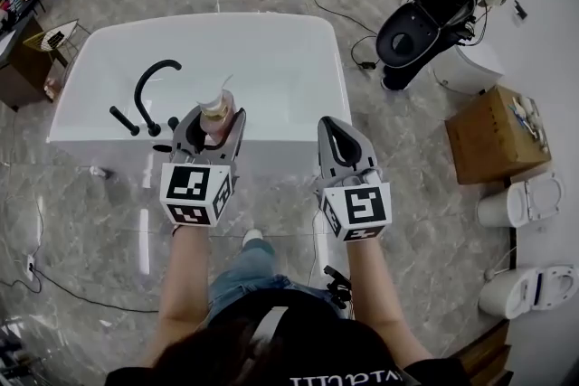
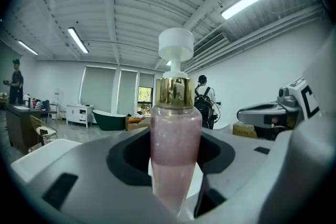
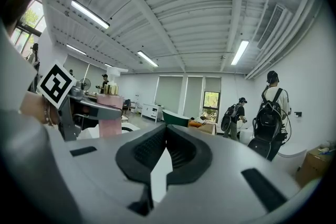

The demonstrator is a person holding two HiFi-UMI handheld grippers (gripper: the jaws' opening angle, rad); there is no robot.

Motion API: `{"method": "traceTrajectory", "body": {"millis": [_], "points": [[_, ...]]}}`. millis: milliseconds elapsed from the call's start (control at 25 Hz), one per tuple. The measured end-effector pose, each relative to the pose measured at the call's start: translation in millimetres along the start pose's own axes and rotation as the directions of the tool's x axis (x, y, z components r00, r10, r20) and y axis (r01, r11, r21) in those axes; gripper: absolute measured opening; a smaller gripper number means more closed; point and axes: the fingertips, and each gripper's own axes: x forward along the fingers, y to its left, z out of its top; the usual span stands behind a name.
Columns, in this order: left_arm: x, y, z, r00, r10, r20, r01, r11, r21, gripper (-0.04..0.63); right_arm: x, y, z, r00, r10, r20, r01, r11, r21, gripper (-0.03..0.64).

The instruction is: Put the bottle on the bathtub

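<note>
Over bathtub (image 1: pixel 271 27) near rim: bottle (image 1: pixel 217 108) in left gripper (image 1: pixel 217 124); right gripper (image 1: pixel 336 127) empty.

Bottle: pink, clear, gold collar, white pump head, upright; left gripper's jaws closed on its body from both sides, pump standing clear above them; whether its base touches the rim cannot be told. Faucet (image 1: pixel 147 90): black, curved, on the same rim, just beside the bottle on the person's left. Right gripper: jaws pressed together, nothing between them; level with the left gripper, to its right, before the bathtub's near wall. Bathtub: white, rectangular, on grey marble floor (image 1: pixel 109 221). Box (image 1: pixel 493 136), cardboard, and toilets (image 1: pixel 529 199), white: on the floor, well apart, at right.
</note>
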Motion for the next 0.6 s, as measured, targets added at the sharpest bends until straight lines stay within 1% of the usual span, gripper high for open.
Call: {"method": "traceTrajectory", "body": {"millis": [160, 320, 600], "points": [[44, 23, -10, 1.000, -0.013, -0.023, 0.013, 1.000, -0.014, 0.218, 44, -15, -16, 0.999, -0.009, -0.045, 0.010, 1.000, 0.025, 0.015], [78, 36, -20, 0.998, -0.037, -0.044, 0.037, 0.999, -0.009, 0.218, 77, -23, -30, 0.997, -0.009, -0.080, 0.013, 0.999, 0.043, 0.015], [113, 64, -46, 0.996, -0.036, -0.084, 0.033, 0.999, -0.040, 0.218, 120, -23, -52, 0.992, 0.011, -0.124, -0.005, 0.999, 0.046, 0.015]]}}
